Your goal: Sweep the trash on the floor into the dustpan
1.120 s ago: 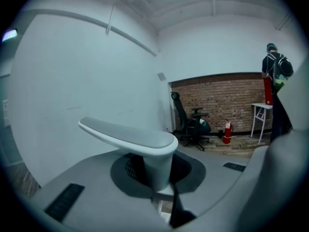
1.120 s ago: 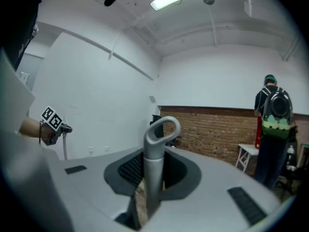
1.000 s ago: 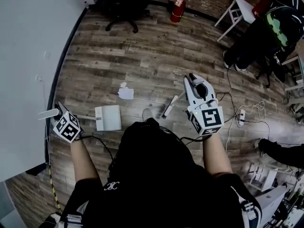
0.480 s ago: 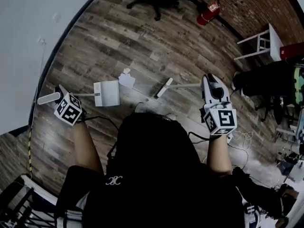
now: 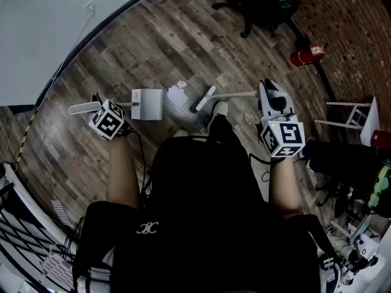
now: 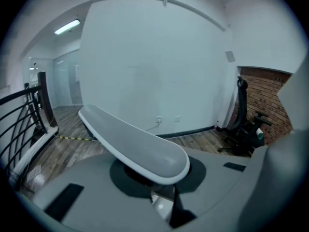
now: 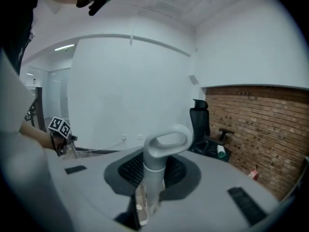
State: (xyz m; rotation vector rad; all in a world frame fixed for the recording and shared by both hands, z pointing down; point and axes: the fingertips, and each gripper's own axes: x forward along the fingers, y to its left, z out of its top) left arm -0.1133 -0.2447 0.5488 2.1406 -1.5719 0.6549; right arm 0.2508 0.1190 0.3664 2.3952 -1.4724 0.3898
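Note:
Crumpled white paper trash [image 5: 177, 94] lies on the wood floor. Just left of it rests the white dustpan [image 5: 147, 104], mouth toward the paper. My left gripper [image 5: 116, 110] is shut on the dustpan's long handle, whose grey end [image 6: 137, 146] sticks out past the jaws in the left gripper view. The broom head [image 5: 204, 99] sits on the floor just right of the paper. Its handle runs right to my right gripper [image 5: 263, 92], which is shut on it. The looped handle top [image 7: 164, 146] rises between the jaws of the right gripper [image 7: 147, 202].
A black office chair [image 5: 259, 5] and a red fire extinguisher [image 5: 305, 55] stand by the brick wall [image 7: 256, 129]. A white wall [image 5: 43, 23] curves along the left. A black railing [image 5: 21, 224] is at lower left, a white stand [image 5: 351, 112] at right. My shoe [image 5: 220, 108] is near the broom.
The view has swung round. Dustpan and broom head have closed in on the paper from either side; the paper now lies between them. Both grippers keep their hold.

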